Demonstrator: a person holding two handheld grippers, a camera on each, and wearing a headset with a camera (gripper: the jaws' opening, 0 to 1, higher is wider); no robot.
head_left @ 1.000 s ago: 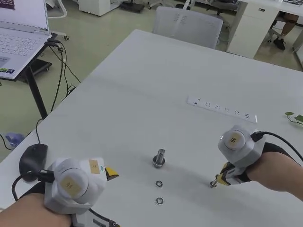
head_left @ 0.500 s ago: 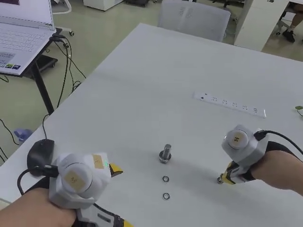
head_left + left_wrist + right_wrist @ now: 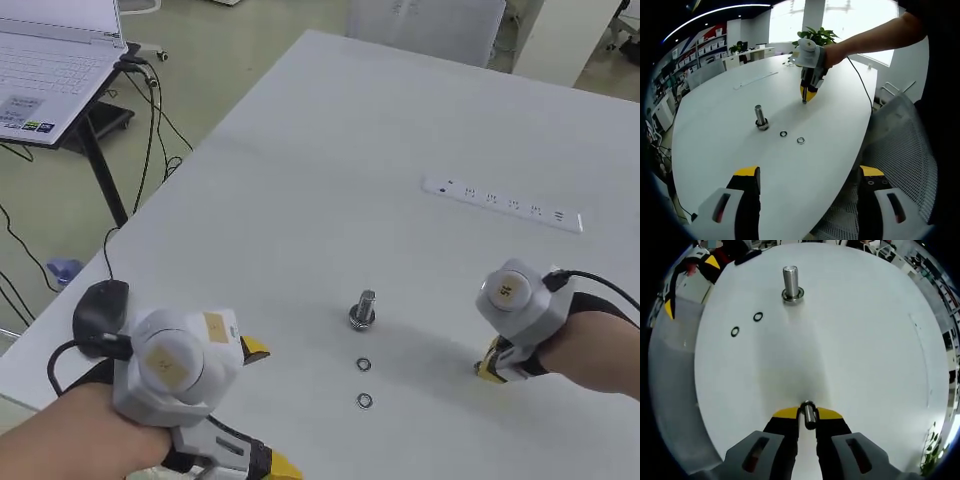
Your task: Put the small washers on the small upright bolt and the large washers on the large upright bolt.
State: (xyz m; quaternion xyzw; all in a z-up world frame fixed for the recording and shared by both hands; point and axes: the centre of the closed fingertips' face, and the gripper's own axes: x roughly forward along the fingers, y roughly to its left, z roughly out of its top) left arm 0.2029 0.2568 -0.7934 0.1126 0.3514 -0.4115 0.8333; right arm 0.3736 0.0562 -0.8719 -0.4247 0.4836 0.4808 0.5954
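The large bolt (image 3: 363, 310) stands upright mid-table with a ring at its foot. Two small washers (image 3: 363, 365) (image 3: 365, 401) lie flat just in front of it. To their right, my right gripper (image 3: 490, 370) is shut on the small bolt (image 3: 808, 415) and holds it upright against the tabletop. The right gripper view looks past it to the large bolt (image 3: 791, 282) and the washers (image 3: 758, 316) (image 3: 735, 331). My left gripper (image 3: 268, 408) hovers at the near left table edge, open and holding nothing. Its own view shows the large bolt (image 3: 760, 117), the washers (image 3: 783, 133) and the right gripper (image 3: 806, 95).
A white power strip (image 3: 500, 203) lies further back on the white table (image 3: 300, 180). A black mouse (image 3: 98, 305) sits at the table's left edge. A laptop (image 3: 50, 60) stands on a stand off the table to the left, with cables hanging below it.
The head camera has shifted, so the whole scene sits a little higher and further right. Both grippers, the bolts and the washers keep about the same places.
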